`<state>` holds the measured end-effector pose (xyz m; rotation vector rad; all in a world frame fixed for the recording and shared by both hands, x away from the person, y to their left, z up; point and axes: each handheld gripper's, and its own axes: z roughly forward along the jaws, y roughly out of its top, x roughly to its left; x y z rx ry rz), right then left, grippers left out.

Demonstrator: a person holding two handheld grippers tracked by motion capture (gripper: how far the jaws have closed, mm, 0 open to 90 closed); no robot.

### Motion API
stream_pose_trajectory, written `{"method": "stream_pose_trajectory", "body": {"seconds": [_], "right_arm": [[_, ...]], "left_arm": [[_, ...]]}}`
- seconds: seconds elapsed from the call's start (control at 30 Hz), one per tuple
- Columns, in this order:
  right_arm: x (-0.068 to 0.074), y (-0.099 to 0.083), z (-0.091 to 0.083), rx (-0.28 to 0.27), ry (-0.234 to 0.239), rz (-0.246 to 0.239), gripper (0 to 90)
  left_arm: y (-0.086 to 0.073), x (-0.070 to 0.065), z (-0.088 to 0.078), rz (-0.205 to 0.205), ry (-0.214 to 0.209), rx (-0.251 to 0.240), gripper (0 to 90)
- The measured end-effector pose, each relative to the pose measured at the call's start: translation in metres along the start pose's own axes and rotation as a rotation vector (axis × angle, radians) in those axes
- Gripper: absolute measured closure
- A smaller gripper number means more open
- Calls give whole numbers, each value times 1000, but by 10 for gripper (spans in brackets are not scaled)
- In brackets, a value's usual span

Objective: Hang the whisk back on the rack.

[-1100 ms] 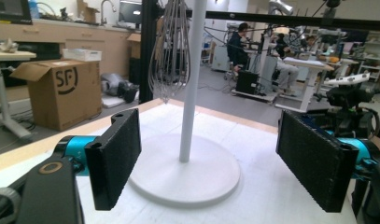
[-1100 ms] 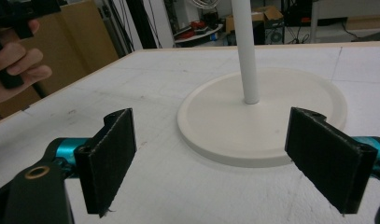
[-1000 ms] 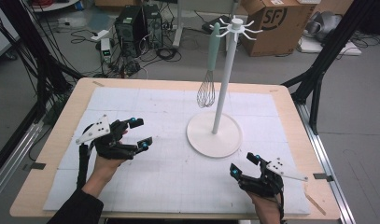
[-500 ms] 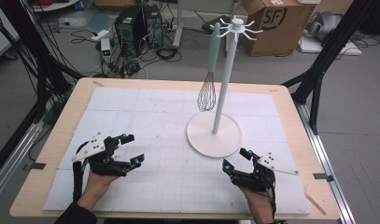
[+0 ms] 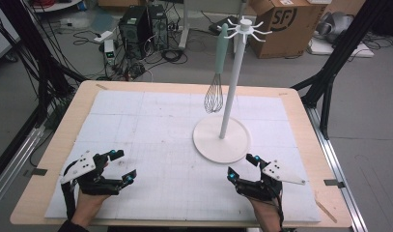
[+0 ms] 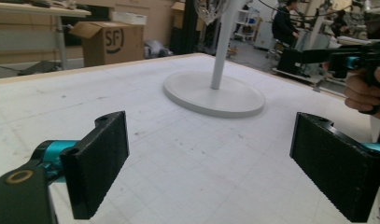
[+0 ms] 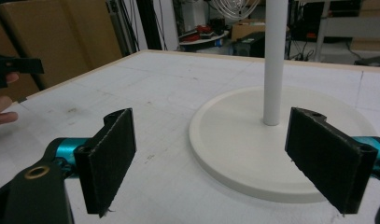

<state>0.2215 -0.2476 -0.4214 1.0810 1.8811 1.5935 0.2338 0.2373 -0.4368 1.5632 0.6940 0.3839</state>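
One whisk [image 5: 214, 92] hangs from one white stand [image 5: 222, 140] on the tabletop [image 5: 150, 121]. Left tongs [image 5: 120, 166], jaws just opening, and right tongs [image 5: 242, 168] both gape empty.

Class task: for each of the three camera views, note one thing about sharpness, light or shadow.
High view: even light, the round white stand base throws barely any shadow. Left gripper view: the black claw pads look sharp, the room behind soft. Right gripper view: the white upright pole is bright, the wire whisk overhead blurred.

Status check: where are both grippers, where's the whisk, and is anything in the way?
Left gripper open, jaws just widened, nothing between them. Right gripper open, empty, near stand base. Whisk hangs on stand. Mat between clear.
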Motion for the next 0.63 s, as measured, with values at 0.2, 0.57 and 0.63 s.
{"method": "stream_pose_trajectory", "body": {"seconds": [0.2,0.57,0.63], "right_arm": [[5,-4,-2,8,14,-49,153],[5,-9,-1,11,25,-40,153],[4,-9,-1,9,23,-30,153]], "left_arm": [[-5,-1,-12,10,34,-16,123],[-4,0,-13,9,30,-43,123],[-4,-1,-12,13,29,-41,123]]}}
